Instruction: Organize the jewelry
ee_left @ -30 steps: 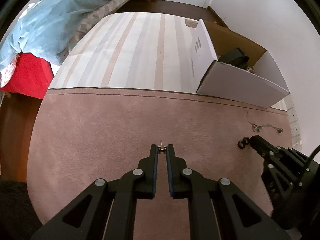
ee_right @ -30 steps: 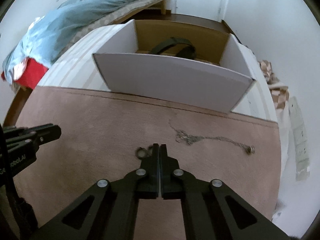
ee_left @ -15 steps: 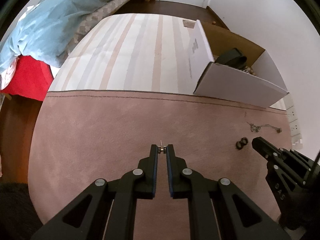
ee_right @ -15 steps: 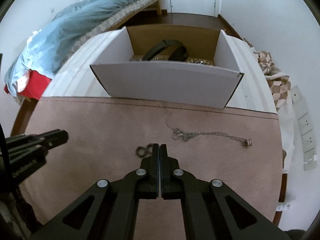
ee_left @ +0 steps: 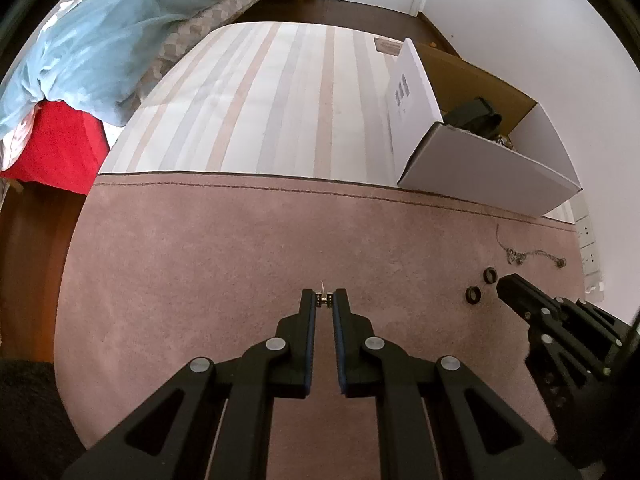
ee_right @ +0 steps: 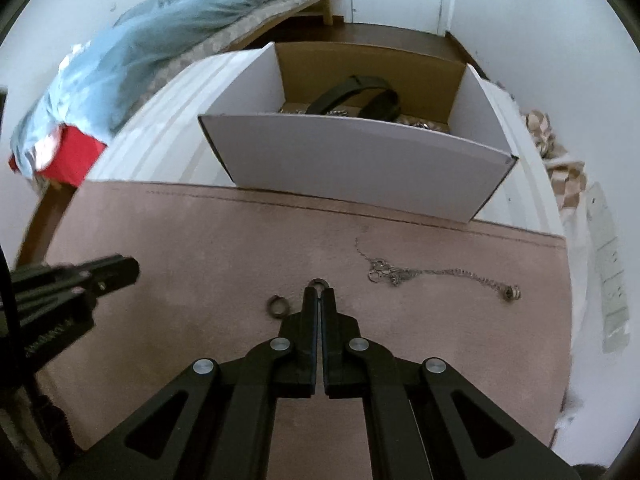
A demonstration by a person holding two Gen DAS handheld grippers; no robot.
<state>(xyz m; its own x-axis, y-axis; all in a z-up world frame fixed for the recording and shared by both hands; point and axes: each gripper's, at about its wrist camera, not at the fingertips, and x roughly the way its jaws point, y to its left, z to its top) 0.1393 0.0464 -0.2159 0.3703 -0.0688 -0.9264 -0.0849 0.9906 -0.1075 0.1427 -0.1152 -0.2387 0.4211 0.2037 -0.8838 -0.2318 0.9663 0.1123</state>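
My left gripper (ee_left: pixel 324 300) is shut on a tiny earring stud (ee_left: pixel 324 299), held at the very fingertips just above the pink mat (ee_left: pixel 200 260). My right gripper (ee_right: pixel 319 291) is shut, and a dark ring (ee_right: pixel 318 282) is pinched at its tips; in the left wrist view that dark ring (ee_left: pixel 490 275) stands upright just ahead of the right gripper (ee_left: pixel 505 282). A second dark ring (ee_right: pixel 277 306) lies on the mat to its left. A thin silver chain (ee_right: pixel 420 272) lies to the right. Behind stands an open white box (ee_right: pixel 360 164).
The white box holds a black strap (ee_right: pixel 360 90) and some metal jewelry. It stands on a striped cloth (ee_left: pixel 260 100) beyond the mat's far edge. A bed with a blue blanket (ee_left: pixel 100 40) and a red cloth (ee_left: pixel 56 144) lies far left. A wall is at right.
The two rings lay side by side at the right gripper's tips; now one sits in those tips, apart from the other. The left gripper and its stud have not moved.
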